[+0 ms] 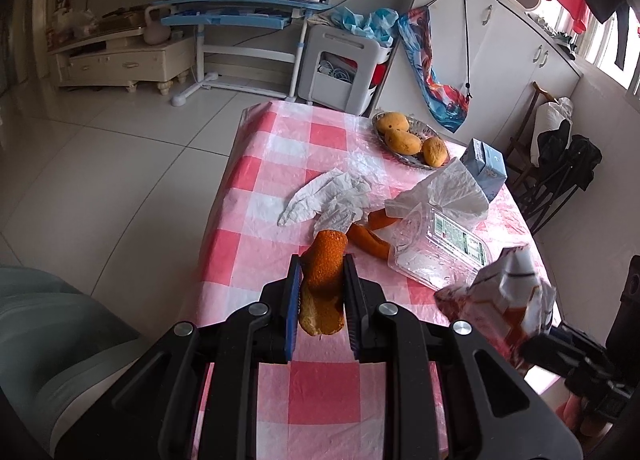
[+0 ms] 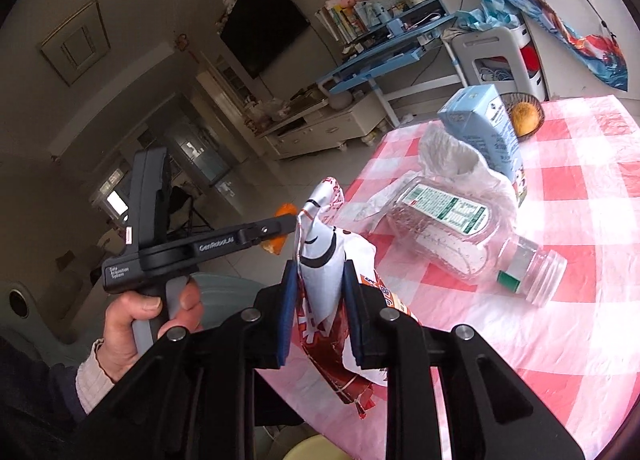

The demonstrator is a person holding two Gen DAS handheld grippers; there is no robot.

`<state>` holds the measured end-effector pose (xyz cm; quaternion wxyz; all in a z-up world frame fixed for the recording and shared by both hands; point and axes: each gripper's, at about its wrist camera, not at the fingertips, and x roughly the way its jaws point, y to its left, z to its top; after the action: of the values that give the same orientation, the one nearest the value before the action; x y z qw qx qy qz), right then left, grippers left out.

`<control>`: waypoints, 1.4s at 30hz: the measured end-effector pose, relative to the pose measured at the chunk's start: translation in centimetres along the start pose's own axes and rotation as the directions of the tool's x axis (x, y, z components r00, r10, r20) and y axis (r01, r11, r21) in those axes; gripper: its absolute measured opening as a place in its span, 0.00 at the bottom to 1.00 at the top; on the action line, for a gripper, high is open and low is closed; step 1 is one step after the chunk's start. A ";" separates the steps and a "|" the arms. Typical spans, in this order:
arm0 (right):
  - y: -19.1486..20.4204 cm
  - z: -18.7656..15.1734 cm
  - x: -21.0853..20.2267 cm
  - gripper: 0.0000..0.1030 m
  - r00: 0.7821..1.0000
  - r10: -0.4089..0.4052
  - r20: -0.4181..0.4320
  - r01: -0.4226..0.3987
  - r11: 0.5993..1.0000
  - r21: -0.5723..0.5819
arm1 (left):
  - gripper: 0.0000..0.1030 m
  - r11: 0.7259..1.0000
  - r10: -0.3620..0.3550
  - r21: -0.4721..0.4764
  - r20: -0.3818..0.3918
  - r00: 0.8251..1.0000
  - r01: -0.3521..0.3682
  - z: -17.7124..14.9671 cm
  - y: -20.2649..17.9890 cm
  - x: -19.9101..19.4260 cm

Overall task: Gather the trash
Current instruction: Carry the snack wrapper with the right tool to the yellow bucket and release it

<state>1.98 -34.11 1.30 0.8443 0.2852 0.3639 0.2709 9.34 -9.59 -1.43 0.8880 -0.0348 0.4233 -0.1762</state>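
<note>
The left gripper (image 1: 322,280) has its fingers (image 1: 294,292) nearly closed, pinching a strip of orange peel (image 1: 326,260) held above the near edge of the bench (image 1: 280,163). The right gripper (image 2: 320,296) has its fingers (image 2: 289,300) clamped on a crumpled red-and-white snack wrapper (image 2: 324,260), also lifted off the bench. Taking the clear plastic bottle (image 2: 460,236) lying on its side as landmark: more peel (image 1: 368,236) lies just beside it, crumpled white tissue (image 1: 332,195) lies beyond that peel, a blue carton (image 2: 484,127) stands behind the bottle, and a basket of fruit (image 1: 408,135) sits farther back.
</note>
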 end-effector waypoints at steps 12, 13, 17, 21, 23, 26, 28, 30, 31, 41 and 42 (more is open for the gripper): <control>1.5 -1.5 1.6 0.23 0.995 0.030 -0.097 -0.035 0.998 -0.057 | 0.19 1.000 0.012 -0.012 0.028 1.000 -0.012 0.2 0.3 -0.5; 1.6 -1.7 1.8 0.23 0.994 0.032 -0.107 -0.039 0.997 -0.063 | 0.19 1.000 0.013 -0.012 0.029 0.999 -0.012 0.2 0.3 -0.6; 2.2 -2.1 2.5 0.23 0.989 0.038 -0.145 -0.051 0.995 -0.087 | 0.19 1.000 0.013 -0.011 0.028 1.000 -0.012 0.2 0.3 -0.6; 2.6 -2.5 2.9 0.23 0.985 0.039 -0.170 -0.057 0.993 -0.102 | 0.19 1.000 0.012 -0.011 0.029 1.000 -0.012 0.2 0.3 -0.6; 2.6 -2.6 3.0 0.23 0.984 0.043 -0.175 -0.062 0.993 -0.104 | 0.19 1.000 0.013 -0.011 0.029 1.000 -0.012 0.2 0.3 -0.5; 2.6 -2.5 3.2 0.23 0.983 0.047 -0.179 -0.067 0.992 -0.106 | 0.19 1.000 0.013 -0.011 0.029 0.999 -0.013 0.2 0.3 -0.6; 2.6 -2.6 3.3 0.23 0.982 0.049 -0.182 -0.070 0.992 -0.108 | 0.19 1.000 0.013 -0.011 0.029 0.999 -0.013 0.2 0.3 -0.5; 2.6 -2.6 3.4 0.23 0.981 0.053 -0.186 -0.074 0.991 -0.110 | 0.19 1.000 0.013 -0.011 0.029 0.999 -0.013 0.2 0.3 -0.5; 2.6 -2.5 3.6 0.23 0.981 0.054 -0.187 -0.075 0.991 -0.112 | 0.19 1.000 0.013 -0.010 0.029 0.999 -0.013 0.2 0.3 -0.5; 2.7 -2.7 3.8 0.23 0.977 0.068 -0.200 -0.093 0.988 -0.120 | 0.19 1.000 0.016 -0.011 0.032 0.999 -0.016 0.3 0.4 -0.6; 2.8 -2.7 3.8 0.23 0.976 0.071 -0.204 -0.097 0.988 -0.121 | 0.19 1.000 0.017 -0.011 0.033 0.999 -0.017 0.4 0.5 -0.6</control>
<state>1.44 -28.86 -0.14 0.8083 0.2159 0.4156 0.3569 9.43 -8.95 -0.87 0.8961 -0.0389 0.4099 -0.1656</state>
